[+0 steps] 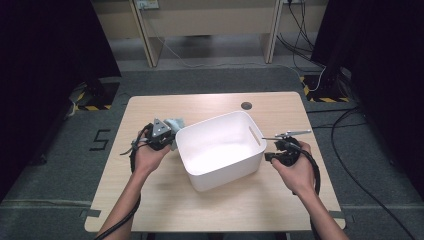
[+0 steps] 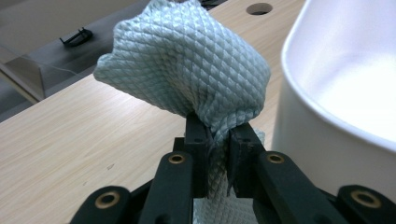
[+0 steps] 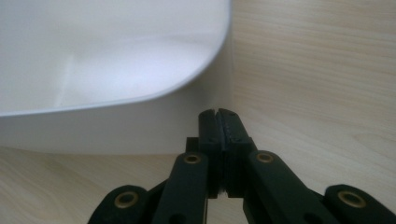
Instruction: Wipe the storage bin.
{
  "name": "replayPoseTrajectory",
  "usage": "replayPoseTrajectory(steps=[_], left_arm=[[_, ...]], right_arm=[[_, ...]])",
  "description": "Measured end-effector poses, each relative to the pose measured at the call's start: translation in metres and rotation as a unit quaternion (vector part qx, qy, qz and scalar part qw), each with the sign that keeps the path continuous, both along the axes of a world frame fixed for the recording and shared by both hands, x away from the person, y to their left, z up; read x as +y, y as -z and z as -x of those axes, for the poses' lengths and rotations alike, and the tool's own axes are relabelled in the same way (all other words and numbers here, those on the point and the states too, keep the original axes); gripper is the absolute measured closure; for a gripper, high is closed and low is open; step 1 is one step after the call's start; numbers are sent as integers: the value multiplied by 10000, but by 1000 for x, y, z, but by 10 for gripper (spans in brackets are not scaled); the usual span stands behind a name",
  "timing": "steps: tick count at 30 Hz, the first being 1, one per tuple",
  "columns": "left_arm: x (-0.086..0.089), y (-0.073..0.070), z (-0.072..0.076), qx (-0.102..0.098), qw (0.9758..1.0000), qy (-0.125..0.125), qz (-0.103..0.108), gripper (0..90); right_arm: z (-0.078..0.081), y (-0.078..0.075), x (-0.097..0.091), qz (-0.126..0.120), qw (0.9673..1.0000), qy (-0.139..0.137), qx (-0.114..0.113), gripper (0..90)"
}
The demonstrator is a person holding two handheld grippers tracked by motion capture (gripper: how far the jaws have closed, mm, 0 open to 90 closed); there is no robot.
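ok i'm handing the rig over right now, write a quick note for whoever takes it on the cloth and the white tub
Left gripper: shut on the pale blue-grey cloth, held bunched above the table, just outside the white tub's left wall.
Right gripper: shut, holding nothing, tips at the tub's outer wall near a corner on its right side.
Done: cloth picked up.
Left: the tub's inside looks bare; the likely next step is to carry the cloth over the rim, whether to wipe or drop it in.

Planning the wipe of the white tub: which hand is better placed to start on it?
Left, probably. The left gripper is clamped on the pale blue cloth right beside the white tub. The right gripper is shut with nothing between its jaws, at the tub's other side.
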State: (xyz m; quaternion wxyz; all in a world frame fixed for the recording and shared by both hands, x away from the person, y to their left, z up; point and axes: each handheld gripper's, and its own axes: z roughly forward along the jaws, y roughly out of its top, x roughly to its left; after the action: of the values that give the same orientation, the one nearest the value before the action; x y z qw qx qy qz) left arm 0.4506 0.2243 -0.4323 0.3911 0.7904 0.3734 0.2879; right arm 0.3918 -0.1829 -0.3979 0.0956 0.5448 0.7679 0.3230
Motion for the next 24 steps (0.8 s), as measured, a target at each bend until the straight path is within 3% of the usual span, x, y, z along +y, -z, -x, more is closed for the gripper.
replayPoseTrajectory(steps=[3,7,13,17,24], left_arm=[[-1,0,2,11,10000,76,-17,804],[0,1,3,24,9999,126,61,805],[1,-1,5,23,9998,179,-12,806],[4,-2,6,19,9998,199,37,806],[-1,-5,17,0,9989,464,98,807]], right_arm=[[0,1,6,143,9999,25,-91,891],[1,2,10,136,9999,-50,-25,890],[0,6,16,146,9998,-106,-3,897],[-7,7,20,45,9999,-91,6,892],[-31,6,48,-27,9996,-127,-263,896]])
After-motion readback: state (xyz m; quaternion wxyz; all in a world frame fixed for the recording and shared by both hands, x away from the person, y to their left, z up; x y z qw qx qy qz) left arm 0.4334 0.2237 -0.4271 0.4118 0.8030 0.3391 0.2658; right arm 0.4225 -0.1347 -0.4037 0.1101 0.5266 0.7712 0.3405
